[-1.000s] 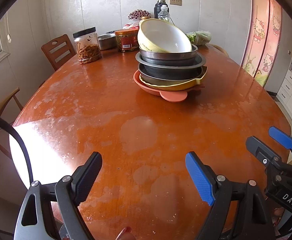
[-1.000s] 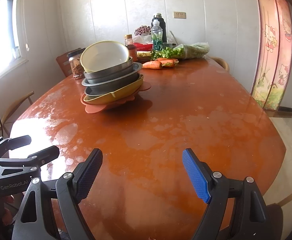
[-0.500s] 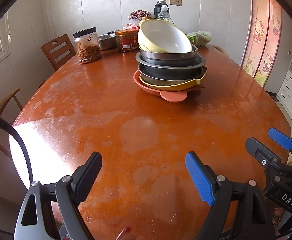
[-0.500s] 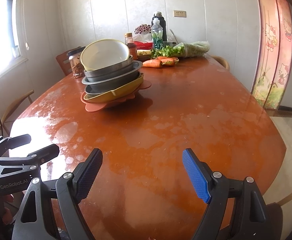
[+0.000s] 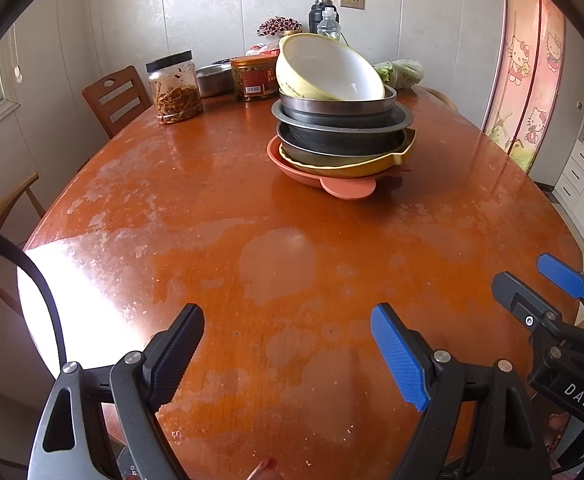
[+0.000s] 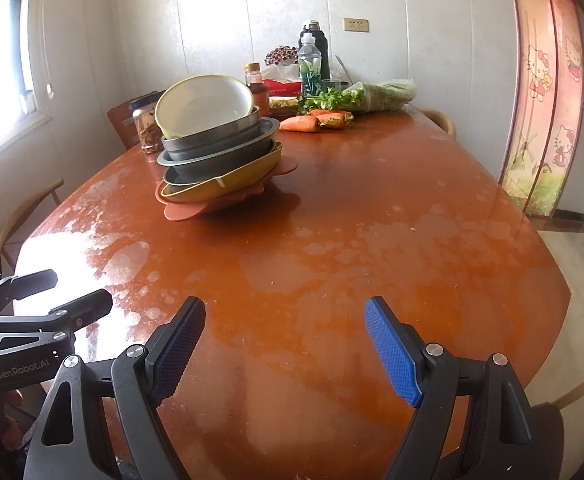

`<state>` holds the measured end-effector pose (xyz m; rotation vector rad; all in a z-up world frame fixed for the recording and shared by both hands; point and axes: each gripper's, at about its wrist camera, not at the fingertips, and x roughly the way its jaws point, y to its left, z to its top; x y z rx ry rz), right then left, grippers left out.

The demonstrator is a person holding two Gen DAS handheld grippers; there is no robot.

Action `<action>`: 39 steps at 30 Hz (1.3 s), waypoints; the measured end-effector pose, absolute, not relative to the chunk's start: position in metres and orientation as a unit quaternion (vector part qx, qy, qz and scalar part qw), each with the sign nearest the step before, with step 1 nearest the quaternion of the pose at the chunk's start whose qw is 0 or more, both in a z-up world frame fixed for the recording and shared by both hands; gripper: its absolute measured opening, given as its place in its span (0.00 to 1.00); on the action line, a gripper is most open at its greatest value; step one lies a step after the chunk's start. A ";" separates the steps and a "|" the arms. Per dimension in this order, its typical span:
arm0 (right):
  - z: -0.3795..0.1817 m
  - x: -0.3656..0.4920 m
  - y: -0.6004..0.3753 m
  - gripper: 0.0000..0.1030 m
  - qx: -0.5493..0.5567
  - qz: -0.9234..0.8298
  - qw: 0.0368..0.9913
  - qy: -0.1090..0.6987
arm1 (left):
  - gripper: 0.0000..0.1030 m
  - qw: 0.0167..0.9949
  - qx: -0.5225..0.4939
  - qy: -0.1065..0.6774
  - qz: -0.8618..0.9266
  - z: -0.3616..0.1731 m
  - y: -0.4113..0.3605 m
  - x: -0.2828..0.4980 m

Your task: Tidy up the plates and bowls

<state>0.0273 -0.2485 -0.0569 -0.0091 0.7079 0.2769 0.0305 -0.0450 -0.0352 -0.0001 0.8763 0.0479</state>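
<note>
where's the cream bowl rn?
The cream bowl sits tilted on top of the dish stack at the table's far middle, with the red-label jar just left of it in the left wrist view.

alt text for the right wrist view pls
Open right gripper hovers empty over a worn orange-brown table. Farther back on the left is a tilted stack of bowls and plates, cream bowl on top; carrots and greens lie behind.

jar (image 5: 176,88), 2 carrots (image 6: 315,121), greens (image 6: 375,96) on table (image 6: 371,240).
</note>
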 end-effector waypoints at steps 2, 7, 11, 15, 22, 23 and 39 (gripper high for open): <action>-0.057 0.027 -0.248 0.81 -0.006 0.134 0.928 0.346 | 0.83 0.905 0.001 0.425 0.023 -0.035 -0.045 0.030; -0.057 0.028 -0.248 0.81 -0.002 0.141 0.927 0.348 | 0.83 0.905 0.001 0.426 0.021 -0.036 -0.045 0.030; -0.058 0.028 -0.247 0.81 -0.002 0.141 0.926 0.349 | 0.83 0.904 0.001 0.426 0.022 -0.036 -0.045 0.030; -0.059 0.028 -0.248 0.81 -0.003 0.138 0.927 0.350 | 0.83 0.904 0.001 0.428 0.023 -0.037 -0.044 0.030; -0.058 0.028 -0.247 0.81 -0.001 0.136 0.927 0.350 | 0.83 0.903 0.002 0.428 0.027 -0.036 -0.044 0.031; -0.058 0.027 -0.247 0.81 -0.002 0.135 0.927 0.349 | 0.83 0.903 0.001 0.429 0.027 -0.037 -0.043 0.031; -0.059 0.032 -0.254 0.81 0.002 0.127 0.927 0.352 | 0.83 0.901 0.002 0.433 0.032 -0.039 -0.040 0.033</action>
